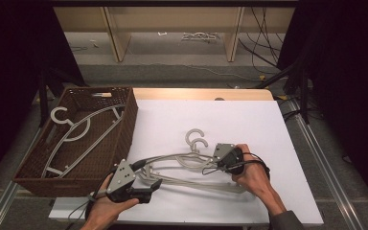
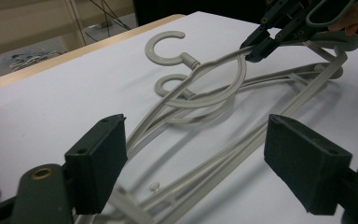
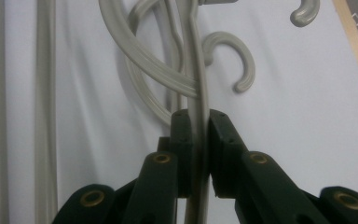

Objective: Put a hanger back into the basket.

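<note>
Nearest, at six o'clock: left gripper (image 1: 146, 184) wide open, holding nothing, astride the hangers' (image 1: 191, 167) near ends. Farther, toward three o'clock: right gripper (image 3: 199, 135) clamped on the upper hanger's shoulder, nearer the hooks. Long axis running nine to three on the white table (image 1: 268, 143). Beyond, at ten o'clock: basket (image 1: 124, 124).

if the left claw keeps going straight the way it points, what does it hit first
Probably the grey hangers lying tangled on the white table, just ahead between its open jaws; depth is hard to judge.
</note>
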Demonstrator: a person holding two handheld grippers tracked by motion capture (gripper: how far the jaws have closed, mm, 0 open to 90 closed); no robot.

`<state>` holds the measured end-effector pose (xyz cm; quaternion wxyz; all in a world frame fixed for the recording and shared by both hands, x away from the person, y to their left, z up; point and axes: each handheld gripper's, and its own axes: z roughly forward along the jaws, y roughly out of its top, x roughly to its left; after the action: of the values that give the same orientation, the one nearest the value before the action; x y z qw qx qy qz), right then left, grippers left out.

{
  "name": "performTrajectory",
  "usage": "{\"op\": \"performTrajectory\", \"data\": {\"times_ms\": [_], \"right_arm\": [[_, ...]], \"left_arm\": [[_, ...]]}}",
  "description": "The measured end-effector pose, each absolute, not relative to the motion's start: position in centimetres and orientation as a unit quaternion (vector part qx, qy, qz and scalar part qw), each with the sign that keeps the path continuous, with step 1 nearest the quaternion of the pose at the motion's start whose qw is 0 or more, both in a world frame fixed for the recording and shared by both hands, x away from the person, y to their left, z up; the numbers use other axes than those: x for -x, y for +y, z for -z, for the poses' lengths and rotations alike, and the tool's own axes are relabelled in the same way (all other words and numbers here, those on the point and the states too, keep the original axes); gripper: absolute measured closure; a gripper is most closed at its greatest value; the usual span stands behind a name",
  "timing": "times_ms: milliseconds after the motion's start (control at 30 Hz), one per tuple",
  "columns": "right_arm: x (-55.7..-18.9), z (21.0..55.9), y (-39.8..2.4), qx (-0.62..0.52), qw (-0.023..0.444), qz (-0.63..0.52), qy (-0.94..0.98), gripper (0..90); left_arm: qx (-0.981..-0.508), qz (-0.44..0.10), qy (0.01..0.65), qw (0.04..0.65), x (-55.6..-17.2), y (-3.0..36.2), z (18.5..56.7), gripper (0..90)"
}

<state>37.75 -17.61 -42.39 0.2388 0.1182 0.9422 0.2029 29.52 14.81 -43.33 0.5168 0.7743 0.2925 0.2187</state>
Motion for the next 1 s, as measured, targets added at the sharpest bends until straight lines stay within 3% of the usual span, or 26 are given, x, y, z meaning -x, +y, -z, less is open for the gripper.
{"op": "performTrajectory", "data": {"times_ms": [400, 1000], "right_arm": [[-36.8, 41.0, -17.6, -0.098, 0.257, -0.216, 0.937, 81.8], [-36.0, 39.6, -17.8, -0.084, 0.270, -0.227, 0.932, 81.9]], "left_arm": [[-0.818, -0.212, 0.301, 0.442, -35.5, 10.2, 42.9, 31.2], [-0.842, -0.155, 0.286, 0.430, -38.4, 6.9, 43.3, 48.0]]}}
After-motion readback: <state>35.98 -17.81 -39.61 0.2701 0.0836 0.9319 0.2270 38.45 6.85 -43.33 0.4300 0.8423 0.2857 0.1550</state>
